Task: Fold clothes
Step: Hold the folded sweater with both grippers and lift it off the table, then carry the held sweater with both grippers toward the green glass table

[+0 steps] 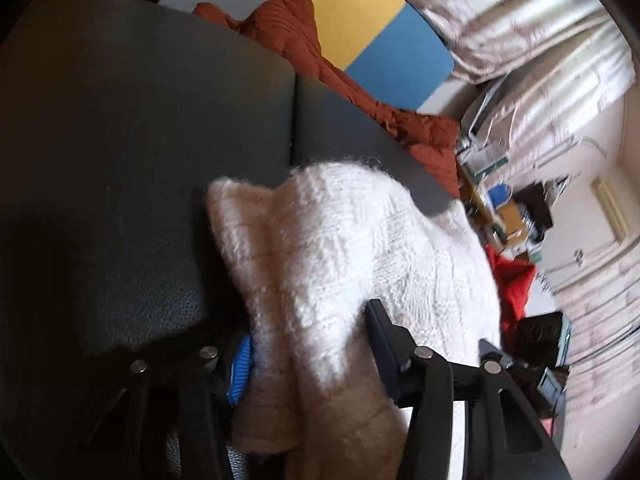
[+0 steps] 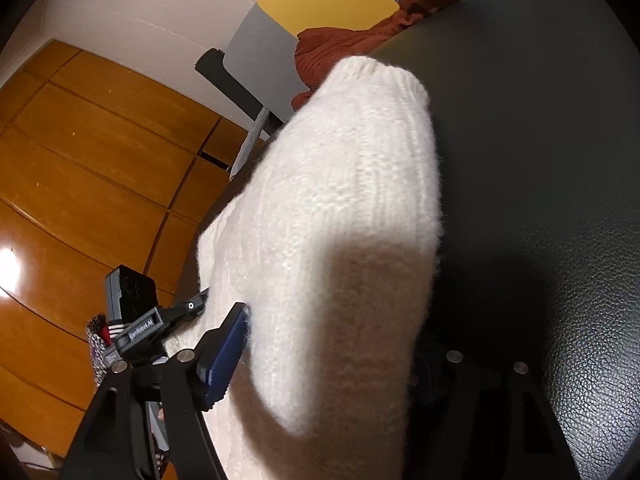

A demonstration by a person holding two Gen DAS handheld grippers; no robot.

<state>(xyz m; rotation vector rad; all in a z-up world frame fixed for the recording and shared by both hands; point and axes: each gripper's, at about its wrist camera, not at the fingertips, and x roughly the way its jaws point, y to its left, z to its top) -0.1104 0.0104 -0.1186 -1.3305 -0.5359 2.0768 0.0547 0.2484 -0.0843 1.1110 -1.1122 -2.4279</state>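
A white knitted sweater (image 1: 340, 264) is clamped by the left gripper (image 1: 312, 344) and the right gripper (image 2: 328, 344) over a black leather seat (image 1: 132, 140); a rust-red garment (image 1: 304, 36) is heaped behind.

Place: lived-in home room.
Evidence: draped pale curtains (image 1: 532, 32); wood parquet floor (image 2: 80, 168); black leather-look seat (image 1: 140, 160) strewn with knitwear; cluttered shelf (image 1: 504, 208) beside the wall.

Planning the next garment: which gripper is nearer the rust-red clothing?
Neither clearly: both the left gripper and the right gripper grip the white sweater, with the rust-red clothing beyond.
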